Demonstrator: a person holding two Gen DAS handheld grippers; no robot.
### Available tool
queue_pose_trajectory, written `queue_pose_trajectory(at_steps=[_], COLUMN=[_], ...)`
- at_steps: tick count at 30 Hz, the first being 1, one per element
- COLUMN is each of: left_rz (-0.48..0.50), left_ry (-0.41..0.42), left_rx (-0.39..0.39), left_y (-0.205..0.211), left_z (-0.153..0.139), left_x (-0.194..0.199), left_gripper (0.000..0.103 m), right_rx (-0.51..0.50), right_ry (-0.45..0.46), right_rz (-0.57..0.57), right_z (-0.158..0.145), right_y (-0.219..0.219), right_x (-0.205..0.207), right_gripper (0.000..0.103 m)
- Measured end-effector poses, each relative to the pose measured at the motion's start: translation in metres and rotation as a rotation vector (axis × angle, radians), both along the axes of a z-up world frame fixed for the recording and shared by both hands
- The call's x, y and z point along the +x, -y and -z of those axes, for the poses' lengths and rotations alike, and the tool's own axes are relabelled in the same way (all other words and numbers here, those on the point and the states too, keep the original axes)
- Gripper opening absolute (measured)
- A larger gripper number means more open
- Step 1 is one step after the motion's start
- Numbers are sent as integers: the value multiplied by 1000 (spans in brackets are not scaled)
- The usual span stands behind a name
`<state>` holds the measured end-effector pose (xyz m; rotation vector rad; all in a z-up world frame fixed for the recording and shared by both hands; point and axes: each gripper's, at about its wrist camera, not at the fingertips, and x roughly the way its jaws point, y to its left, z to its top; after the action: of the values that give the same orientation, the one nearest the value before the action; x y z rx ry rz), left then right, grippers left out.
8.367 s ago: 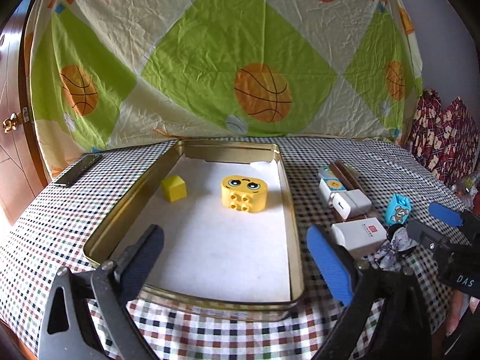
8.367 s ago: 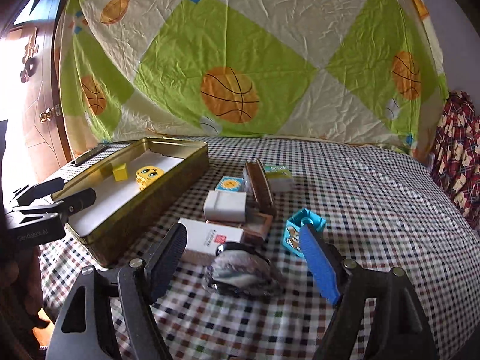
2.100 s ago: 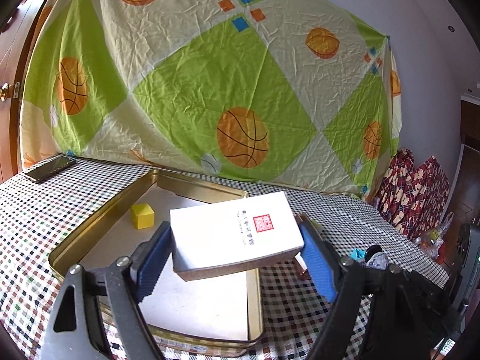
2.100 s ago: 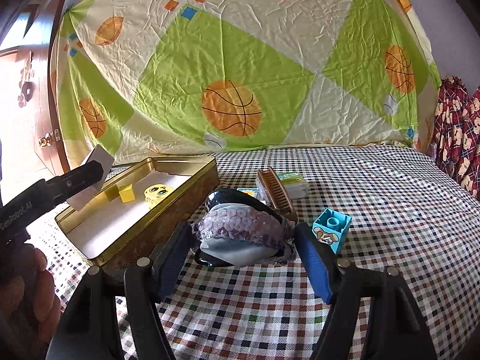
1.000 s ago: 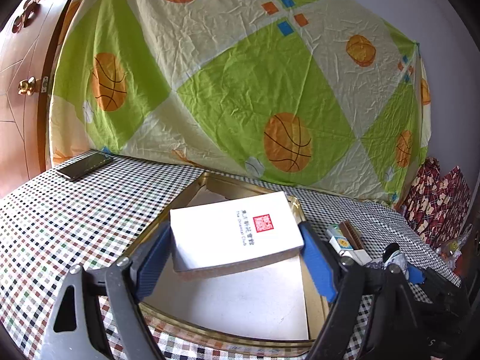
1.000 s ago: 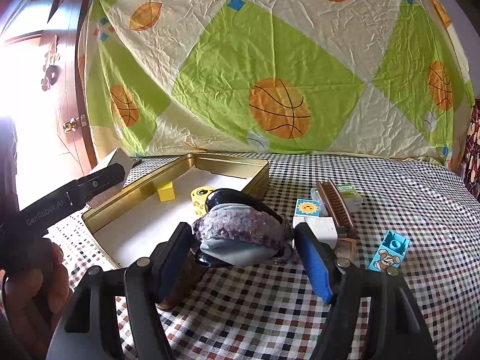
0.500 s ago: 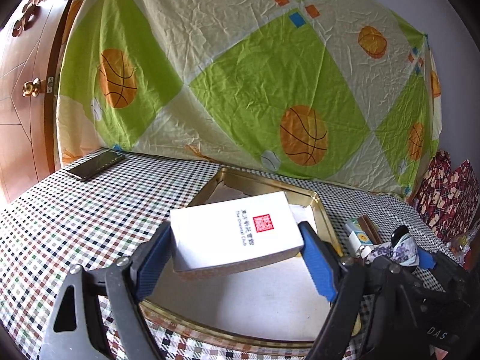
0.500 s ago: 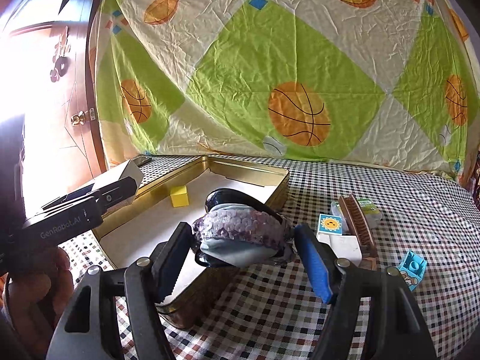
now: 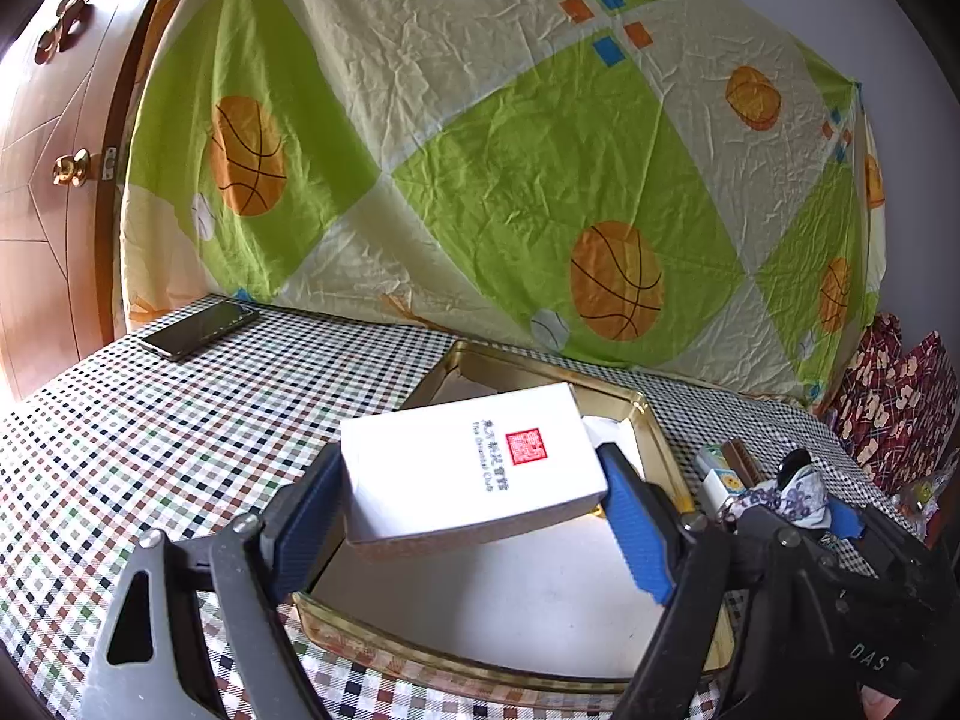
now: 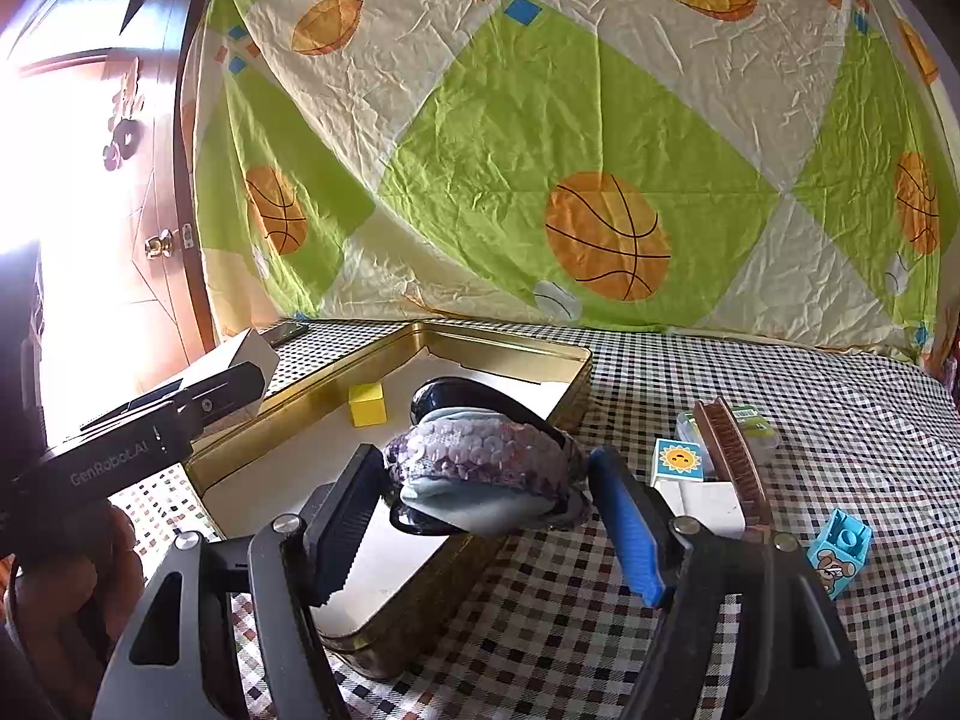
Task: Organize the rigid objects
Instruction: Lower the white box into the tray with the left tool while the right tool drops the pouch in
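My left gripper [image 9: 474, 504] is shut on a white box with a red stamp [image 9: 468, 465] and holds it above the near left part of the gold tin tray [image 9: 654, 426]. My right gripper [image 10: 486, 498] is shut on a black hair clip with a purple sequin bow [image 10: 480, 462] and holds it over the tray's near right rim [image 10: 432, 618]. A yellow cube [image 10: 367, 404] lies inside the tray. The left gripper with the box [image 10: 240, 360] shows at the left of the right wrist view.
On the checked cloth right of the tray lie a white box with a sun sticker [image 10: 681, 462], a wooden brush [image 10: 729, 450] and a blue toy brick [image 10: 840, 549]. A black phone [image 9: 201, 330] lies at the far left. A basketball-print sheet [image 9: 480, 150] hangs behind the table.
Both grippers have kept their hold and shifted left. The right gripper with the hair clip now hangs over the tray's rim. The left gripper now hangs over the tray's near left part.
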<state>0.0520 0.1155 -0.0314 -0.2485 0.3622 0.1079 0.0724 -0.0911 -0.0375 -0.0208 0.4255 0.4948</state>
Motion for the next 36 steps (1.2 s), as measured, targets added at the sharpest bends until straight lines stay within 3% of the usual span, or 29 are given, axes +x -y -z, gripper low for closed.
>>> queue_pose_trajectory(at_steps=[10,22,30,36], left_rz=[-1,53,81,88], left_ry=[-37,-175,-273,-323], left_rx=[31,62,151,205], left_y=[-7,-13,-6,-4], left_z=[-3,0,0,3], left_x=[11,46,66,75], left_gripper=[83,83,83,83], right_rx=[-28,-53,-75,-97], right_ry=[3,-36,-161,-248], right_rz=[-37,-95,-184,-186], right_z=[1,-6,-1,15], right_y=[-17,-35,-52,-55], right_x=[5,29,54,69], right_gripper=[73,73,73,73])
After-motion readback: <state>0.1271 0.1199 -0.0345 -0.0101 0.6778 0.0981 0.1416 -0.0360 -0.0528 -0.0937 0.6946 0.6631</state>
